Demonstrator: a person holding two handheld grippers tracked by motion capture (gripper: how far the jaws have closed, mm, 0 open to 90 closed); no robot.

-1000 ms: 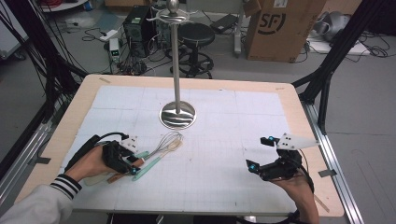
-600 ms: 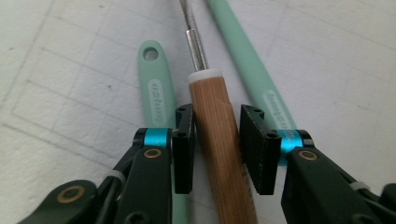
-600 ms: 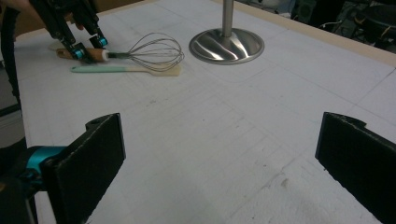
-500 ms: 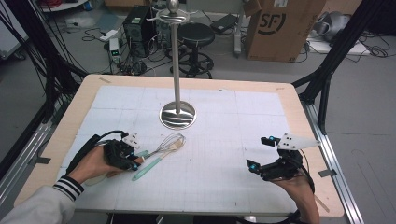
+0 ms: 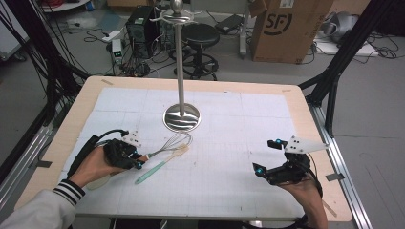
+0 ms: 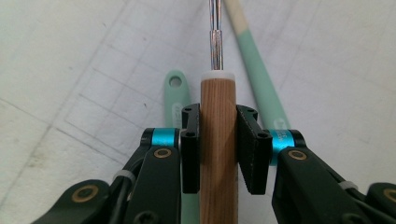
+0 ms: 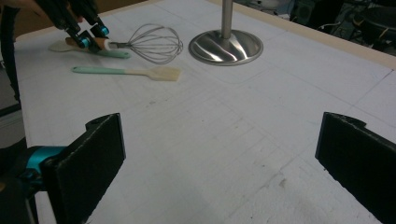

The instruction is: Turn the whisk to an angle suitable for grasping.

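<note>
From the high view we see the whole table: the left gripper at the near left, the right gripper at the near right, and a polished metal stand with a round base between them, farther off. The left gripper view brings us close to what the high view leaves small: the whisk has a round wooden handle with a clear grain, a white collar and a thin steel shaft. The left jaws have just been closing, and their flat black pads now pinch that handle from both sides. Beneath it lie two mint-green utensil handles, one with a hanging hole.

The right gripper view shows us the whisk's wire balloon lying on the gridded white mat, left of the stand's base, with a pale-headed spatula just near of it. The right jaws stand spread wide, nothing between them.
</note>
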